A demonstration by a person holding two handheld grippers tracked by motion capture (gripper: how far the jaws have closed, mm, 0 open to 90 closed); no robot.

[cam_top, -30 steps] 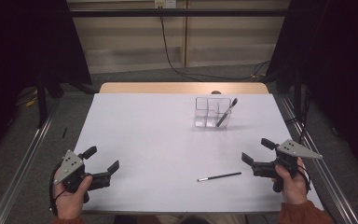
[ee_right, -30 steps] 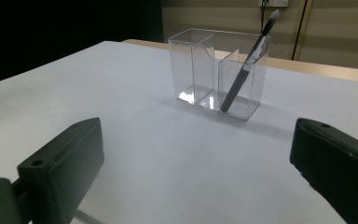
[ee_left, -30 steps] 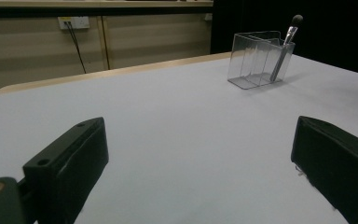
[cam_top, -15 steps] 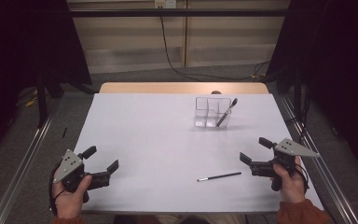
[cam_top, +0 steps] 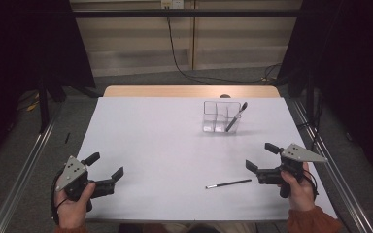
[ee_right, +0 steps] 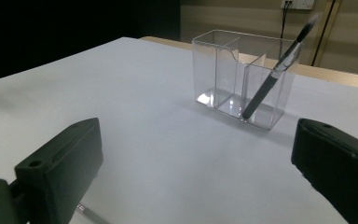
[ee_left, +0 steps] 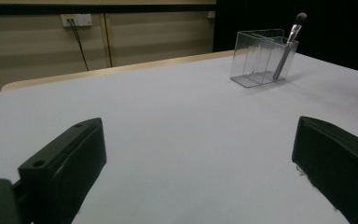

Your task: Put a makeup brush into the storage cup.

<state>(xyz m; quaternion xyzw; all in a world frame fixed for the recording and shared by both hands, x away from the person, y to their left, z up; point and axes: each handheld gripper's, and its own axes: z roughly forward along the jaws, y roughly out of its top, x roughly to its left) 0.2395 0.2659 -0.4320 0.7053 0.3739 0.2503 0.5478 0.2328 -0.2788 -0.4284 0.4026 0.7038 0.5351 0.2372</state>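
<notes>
White and bare for the most part, the surface (cam_top: 165, 145) gives you room to work, with dark curtains at both sides and a panelled wall behind. Toward its far right stands the clear organiser (cam_top: 221, 116), set upright so its compartments open upward; one brush (cam_top: 236, 116) leans in its right-hand compartment, bristle end up, propped against the rim.

Your left hand-held gripper (cam_top: 104, 167) rests near the front left corner, jaws spread wide and holding nothing, well apart from everything; it looks parked out of the way. Your right hand-held gripper (cam_top: 262, 158) hovers at the front right, jaws equally wide and empty, pointing leftward.

Smallest is the loose brush (cam_top: 228, 183), lying flat on the surface near the front edge, just beside the right gripper and nearly side-on to it. Its bristle end seems to point left, though it is too small to be sure. It likely belongs in the organiser too.
</notes>
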